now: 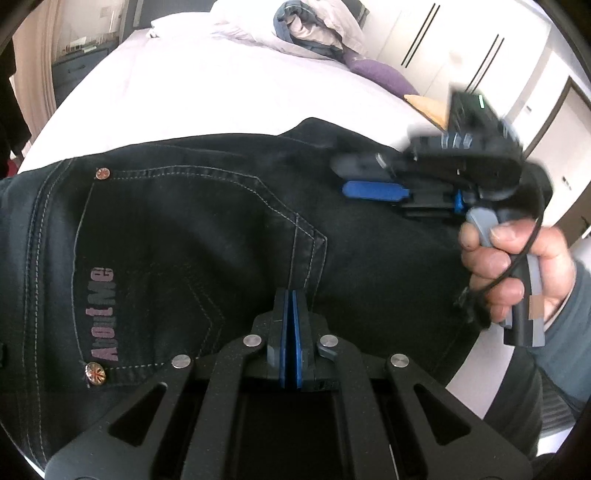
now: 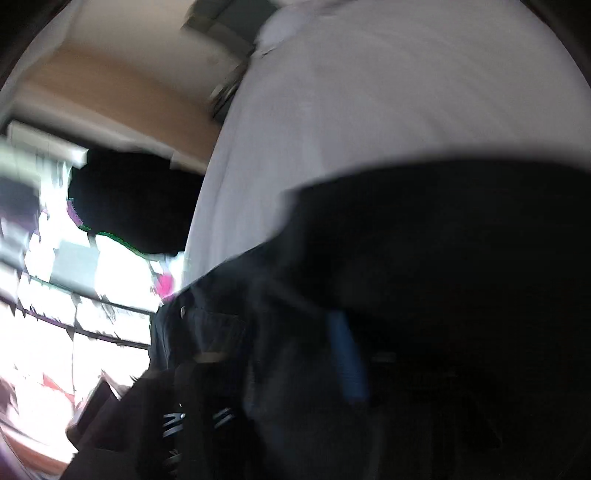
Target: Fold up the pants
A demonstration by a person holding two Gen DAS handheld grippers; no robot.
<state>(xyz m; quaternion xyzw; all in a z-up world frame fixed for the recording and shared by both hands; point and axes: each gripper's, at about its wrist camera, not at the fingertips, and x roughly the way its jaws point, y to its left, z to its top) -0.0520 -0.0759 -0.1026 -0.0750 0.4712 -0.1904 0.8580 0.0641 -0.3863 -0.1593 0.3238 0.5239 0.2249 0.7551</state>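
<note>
Matt black denim pants [image 1: 207, 229] with shiny metal rivets [image 1: 102, 173], lying on a smooth white cloth bedsheet [image 1: 207, 88] beyond the matt plastic left gripper [image 1: 290, 306].

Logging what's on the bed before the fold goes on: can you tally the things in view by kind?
Pants: 1
Grippers: 2, left and right
Pillows: 2, white and purple
Clothes heap: 1
Total: 6, all on or over the bed

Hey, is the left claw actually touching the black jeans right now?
Touching. In the left wrist view the left claw is shut with its blue pads together, tips pressed on the black denim jeans beside the stitched back pocket.
</note>
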